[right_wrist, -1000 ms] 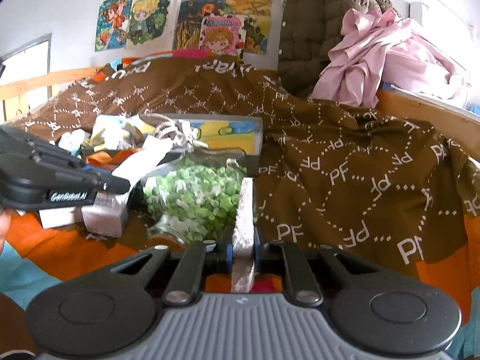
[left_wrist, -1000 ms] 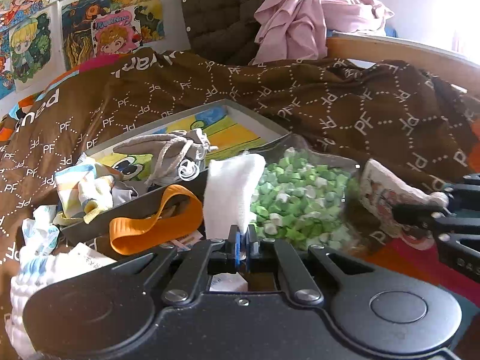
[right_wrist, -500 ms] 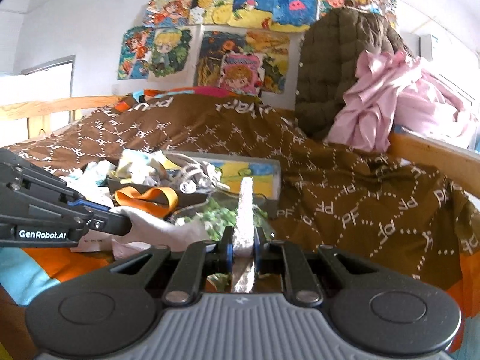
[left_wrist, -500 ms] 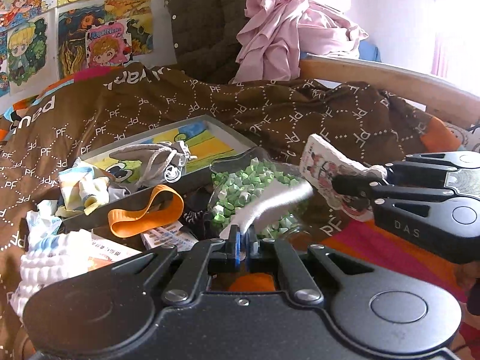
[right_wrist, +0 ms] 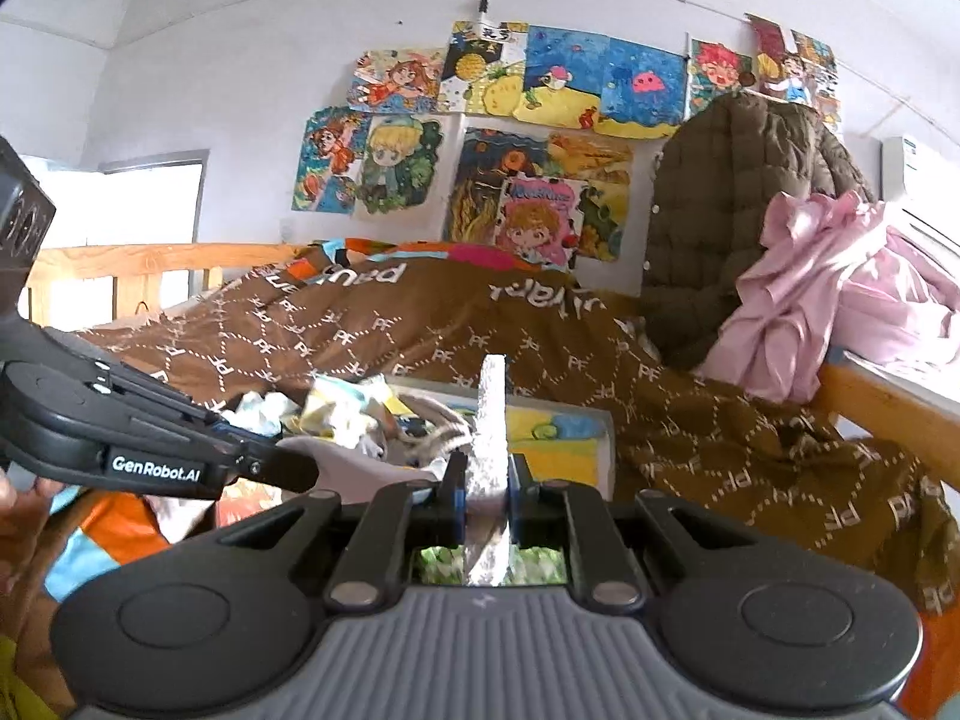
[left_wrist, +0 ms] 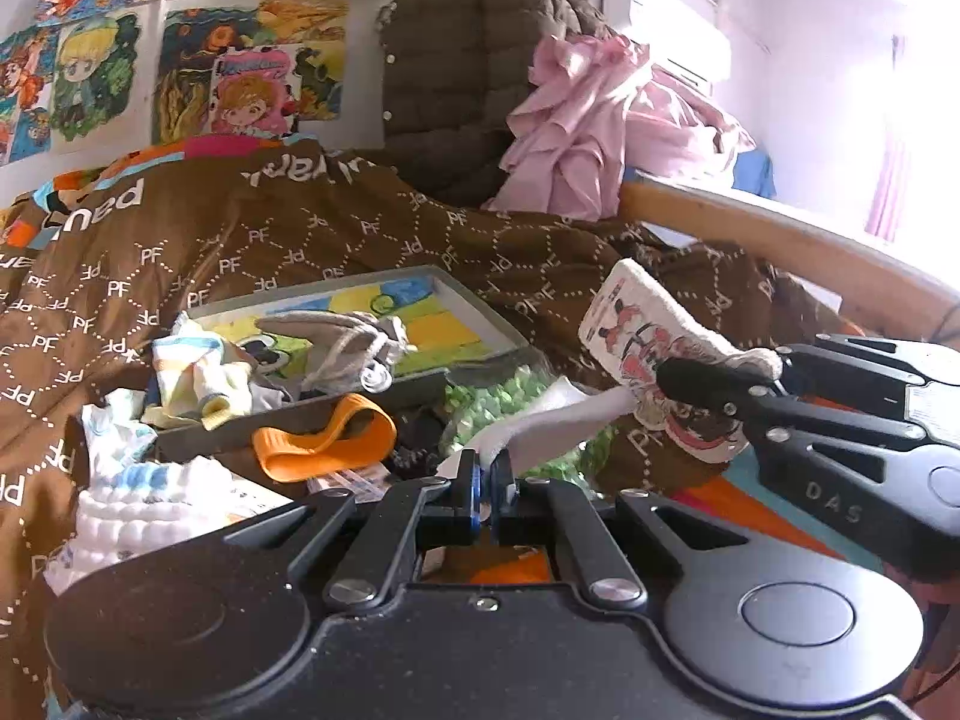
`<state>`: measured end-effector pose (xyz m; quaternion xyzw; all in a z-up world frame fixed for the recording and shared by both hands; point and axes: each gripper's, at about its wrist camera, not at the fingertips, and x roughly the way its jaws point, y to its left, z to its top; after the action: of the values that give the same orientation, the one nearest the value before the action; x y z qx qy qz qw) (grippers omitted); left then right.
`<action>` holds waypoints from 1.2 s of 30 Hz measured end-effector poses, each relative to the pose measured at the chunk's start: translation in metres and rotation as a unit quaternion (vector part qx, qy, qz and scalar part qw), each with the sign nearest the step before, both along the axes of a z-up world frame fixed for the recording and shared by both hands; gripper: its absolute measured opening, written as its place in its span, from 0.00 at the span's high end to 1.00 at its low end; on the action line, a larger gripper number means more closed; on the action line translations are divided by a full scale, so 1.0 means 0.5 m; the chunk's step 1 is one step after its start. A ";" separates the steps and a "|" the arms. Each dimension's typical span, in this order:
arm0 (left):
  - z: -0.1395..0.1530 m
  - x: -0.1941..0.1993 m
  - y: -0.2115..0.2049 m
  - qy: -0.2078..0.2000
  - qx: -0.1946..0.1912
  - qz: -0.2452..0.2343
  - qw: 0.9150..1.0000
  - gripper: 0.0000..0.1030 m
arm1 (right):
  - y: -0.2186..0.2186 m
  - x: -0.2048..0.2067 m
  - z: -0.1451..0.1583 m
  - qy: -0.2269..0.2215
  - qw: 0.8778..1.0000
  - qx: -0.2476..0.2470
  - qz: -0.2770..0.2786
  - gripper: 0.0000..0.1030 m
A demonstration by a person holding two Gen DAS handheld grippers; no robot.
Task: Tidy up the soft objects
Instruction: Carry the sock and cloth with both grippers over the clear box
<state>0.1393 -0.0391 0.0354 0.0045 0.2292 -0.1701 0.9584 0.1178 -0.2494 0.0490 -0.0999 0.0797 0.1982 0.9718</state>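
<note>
Both grippers hold one white cloth with a pink cartoon print [left_wrist: 654, 348], lifted above the bed. My left gripper [left_wrist: 485, 468] is shut on its plain white end [left_wrist: 540, 432]. My right gripper [right_wrist: 485, 480] is shut on the printed end, seen edge-on as a white strip [right_wrist: 491, 420]; it also shows in the left wrist view [left_wrist: 720, 390]. The left gripper shows at the left of the right wrist view [right_wrist: 264, 468]. Below lies a grey tray [left_wrist: 480, 324] with a grey drawstring pouch [left_wrist: 336, 336] and small striped socks [left_wrist: 192, 378].
A bag of green bits [left_wrist: 510, 402], an orange band [left_wrist: 324, 438] and white folded cloths [left_wrist: 138, 510] lie by the tray on the brown quilt [left_wrist: 300, 240]. A brown jacket [left_wrist: 480, 72] and pink clothes [left_wrist: 600, 126] hang at the wooden bed rail [left_wrist: 780, 240].
Both grippers have risen with the cloth; the view now tilts up toward the wall. The cloth is stretched between them, and the right gripper sits closer to the left.
</note>
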 end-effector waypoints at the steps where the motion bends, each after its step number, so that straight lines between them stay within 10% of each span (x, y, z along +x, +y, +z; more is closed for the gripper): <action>1: 0.005 0.003 0.006 -0.005 0.000 0.001 1.000 0.98 | 0.007 0.009 0.007 -0.002 1.000 -0.004 0.002 0.86; 17: 0.084 0.220 0.179 -0.069 0.018 0.067 0.995 0.98 | 0.204 0.357 0.105 -0.004 0.997 0.028 0.078 0.86; 36: -0.055 0.441 0.290 -0.010 -0.035 0.104 0.994 0.98 | 0.304 0.543 -0.008 0.125 0.991 0.013 0.046 0.86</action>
<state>0.3598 0.1058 0.0079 -0.0507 0.2124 -0.0774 0.9728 0.3891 -0.0974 0.0452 -0.0651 0.1927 0.2551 0.9453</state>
